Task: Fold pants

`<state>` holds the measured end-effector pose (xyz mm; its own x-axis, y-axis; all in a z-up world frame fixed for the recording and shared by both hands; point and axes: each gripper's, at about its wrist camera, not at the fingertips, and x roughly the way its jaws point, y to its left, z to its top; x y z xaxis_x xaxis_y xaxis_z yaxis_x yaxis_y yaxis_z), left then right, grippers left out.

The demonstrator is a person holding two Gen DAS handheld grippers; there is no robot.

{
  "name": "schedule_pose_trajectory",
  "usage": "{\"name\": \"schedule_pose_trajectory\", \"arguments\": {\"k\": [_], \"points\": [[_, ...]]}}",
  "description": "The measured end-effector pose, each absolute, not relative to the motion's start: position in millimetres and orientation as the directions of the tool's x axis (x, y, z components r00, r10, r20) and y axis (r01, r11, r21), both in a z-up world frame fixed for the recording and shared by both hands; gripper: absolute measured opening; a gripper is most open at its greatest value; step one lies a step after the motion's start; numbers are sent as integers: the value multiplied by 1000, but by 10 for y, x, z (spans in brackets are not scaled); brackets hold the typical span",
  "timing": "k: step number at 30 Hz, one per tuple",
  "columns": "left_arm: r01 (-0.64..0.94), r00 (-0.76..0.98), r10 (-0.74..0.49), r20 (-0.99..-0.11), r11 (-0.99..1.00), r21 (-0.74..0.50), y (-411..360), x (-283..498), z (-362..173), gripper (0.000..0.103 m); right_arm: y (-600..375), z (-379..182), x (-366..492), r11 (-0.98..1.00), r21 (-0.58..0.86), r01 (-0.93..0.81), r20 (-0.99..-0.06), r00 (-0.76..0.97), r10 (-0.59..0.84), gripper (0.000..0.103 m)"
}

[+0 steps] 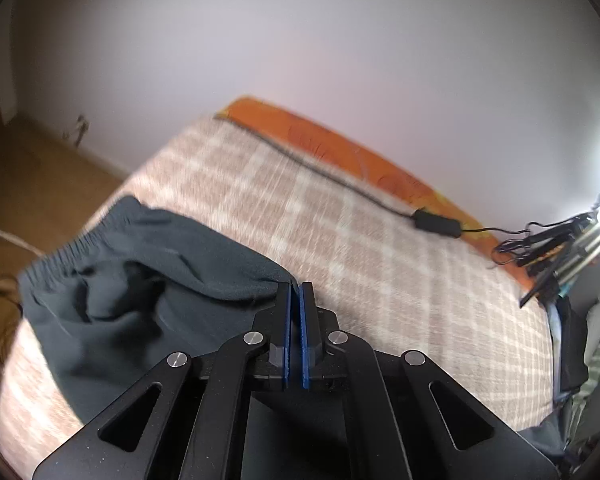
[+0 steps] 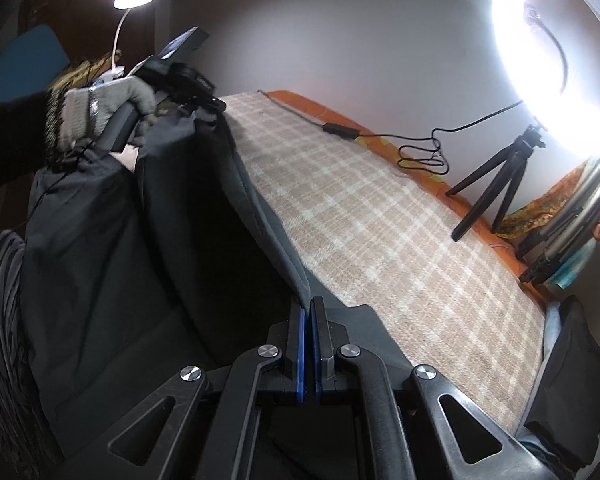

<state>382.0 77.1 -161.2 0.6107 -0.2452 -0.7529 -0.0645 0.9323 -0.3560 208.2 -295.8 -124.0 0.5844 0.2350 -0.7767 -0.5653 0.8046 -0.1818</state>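
Seemingly for a fold, the dark pants (image 1: pixel 139 280) are seen from the left wrist bunched on the plaid bed cover (image 1: pixel 380 260), an edge pinched by the closed left hand-held gripper (image 1: pixel 295 292). From the right wrist, the right hand-held gripper (image 2: pixel 308 312) is pressed onto a hem, and a gloved hand (image 2: pixel 103 108) is seen opposite.

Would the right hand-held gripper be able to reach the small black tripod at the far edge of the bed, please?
Probably not as things stand: the right hand-held gripper is shut on the pants, though only bare plaid blanket lies between it and the tripod.
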Motion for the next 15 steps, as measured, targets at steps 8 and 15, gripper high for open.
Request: {"name": "schedule_pose_trajectory", "arguments": {"k": [8, 15], "points": [[-16, 681, -282, -676, 917, -399, 992, 3482, -1260, 1, -2875, -1145, 1871, 787, -223, -575, -769, 600, 221, 0], [-9, 743, -287, -605, 899, -437, 1325, 2650, -1023, 1, -2796, -971, 1525, 764, -248, -595, -756, 613, 232, 0]]}}
